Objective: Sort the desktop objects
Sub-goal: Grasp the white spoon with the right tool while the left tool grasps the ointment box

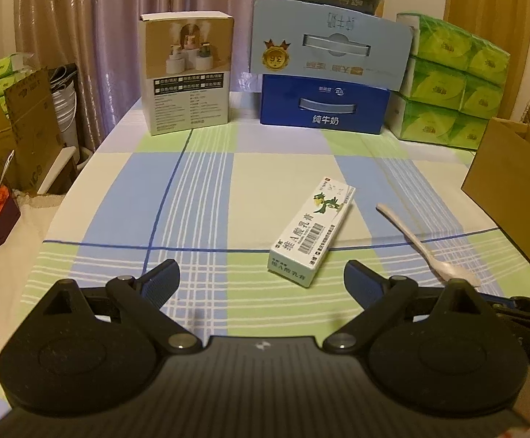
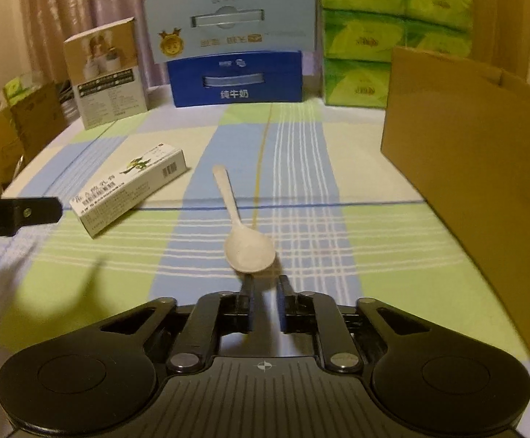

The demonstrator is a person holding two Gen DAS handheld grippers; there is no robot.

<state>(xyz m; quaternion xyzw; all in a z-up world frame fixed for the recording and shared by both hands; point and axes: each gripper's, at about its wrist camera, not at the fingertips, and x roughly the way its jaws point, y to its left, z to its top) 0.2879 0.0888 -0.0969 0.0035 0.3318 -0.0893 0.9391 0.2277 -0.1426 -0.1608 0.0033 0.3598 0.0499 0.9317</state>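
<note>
Sorting barely begun. Spoon (image 2: 241,226) on cloth, bowl just ahead of right gripper (image 2: 265,284), jaws narrow, nothing between. Box (image 1: 312,231) ahead of left gripper (image 1: 261,281), jaws wide, empty. Both unsorted.

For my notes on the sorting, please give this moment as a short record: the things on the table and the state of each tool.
left tool: open, nothing held
right tool: jaws nearly together, just behind the spoon's bowl; contact unclear
spoon: white, lying on the tablecloth, handle pointing away
small box: lying flat, left of the spoon, apart from it
cardboard box: stands right of the spoon
</note>
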